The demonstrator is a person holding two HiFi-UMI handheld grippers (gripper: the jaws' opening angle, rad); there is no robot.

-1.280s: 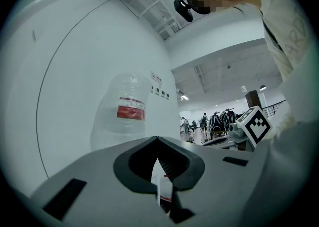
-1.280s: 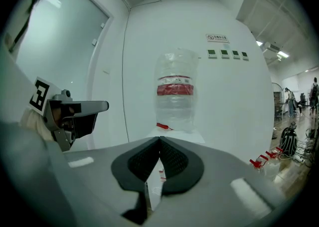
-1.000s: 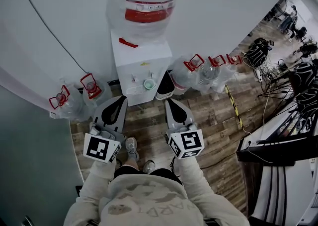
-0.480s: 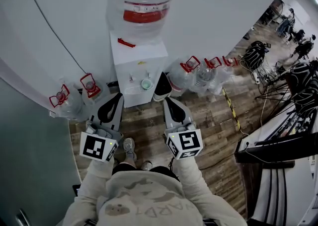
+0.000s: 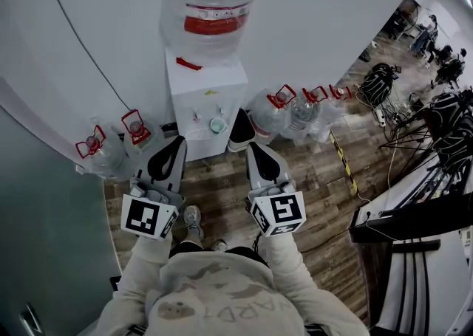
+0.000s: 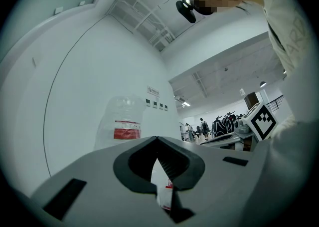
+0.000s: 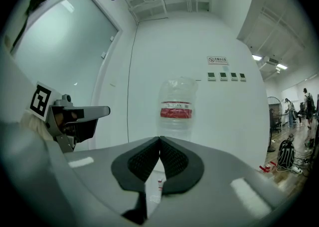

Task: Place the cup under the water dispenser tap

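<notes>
A white water dispenser [image 5: 207, 94] stands against the wall with a large clear bottle [image 5: 213, 2] on top. A small pale-green cup [image 5: 217, 125] sits on its front ledge, below the right-hand tap. My left gripper [image 5: 177, 142] and right gripper [image 5: 252, 148] are held side by side in front of the dispenser, short of the cup and apart from it. Both are shut with nothing between the pads. The left gripper view shows the left gripper [image 6: 157, 138] aimed at the bottle [image 6: 123, 121]. In the right gripper view, the right gripper [image 7: 159, 138] faces the bottle [image 7: 176, 109].
Empty water bottles with red handles lie on the wooden floor left [image 5: 111, 151] and right [image 5: 295, 111] of the dispenser. A glass partition [image 5: 44, 231] runs along the left. Desks, stands and cables [image 5: 436, 128] crowd the right side.
Both grippers have risen a little and edged toward the dispenser, still shut and side by side. The cup has not moved.
</notes>
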